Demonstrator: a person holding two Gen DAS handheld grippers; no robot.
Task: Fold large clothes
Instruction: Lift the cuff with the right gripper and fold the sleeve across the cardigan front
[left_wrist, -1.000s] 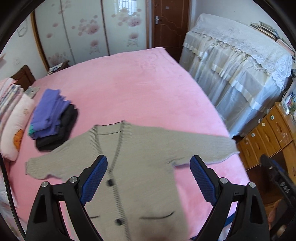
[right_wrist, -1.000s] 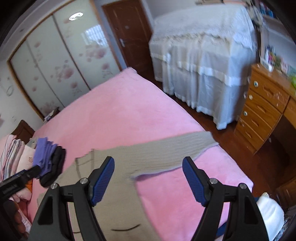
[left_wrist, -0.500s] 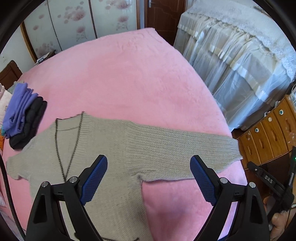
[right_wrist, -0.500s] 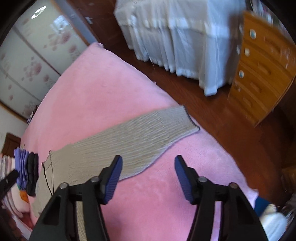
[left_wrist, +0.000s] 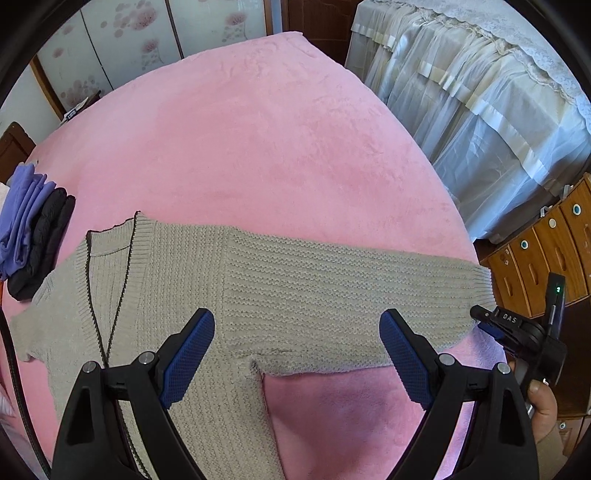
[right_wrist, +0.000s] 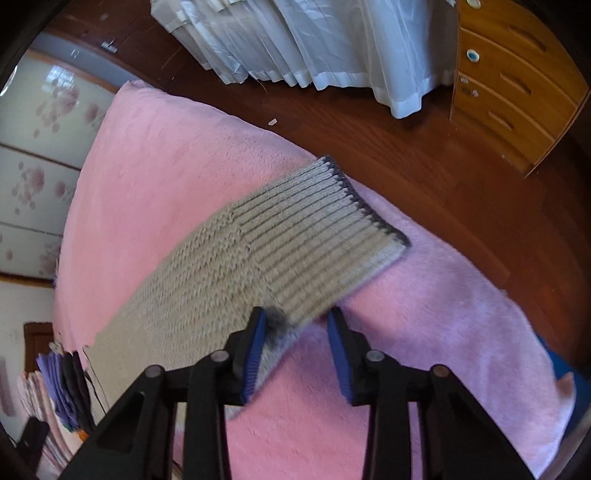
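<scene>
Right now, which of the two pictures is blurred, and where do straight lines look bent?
Right wrist view: motion blur smears the sleeve cuff near the right tool. Left wrist view: sharp, knit of the cardigan crisp, but the fisheye bows the pink bed and the wardrobe doors.

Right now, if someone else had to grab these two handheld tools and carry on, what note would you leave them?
Left gripper: jaws wide open, empty, above the cardigan near its armpit.
Right gripper: jaws have just been closing around the lower edge of the sleeve near the cuff; not yet clamped, a gap remains on one side.
The cardigan lies flat, front up, on the pink bed, sleeve stretched toward the bed's edge.
Done: spread out. No fold made yet.
Left: finish the sleeve grip, fold sleeves in, then fold the body.
</scene>
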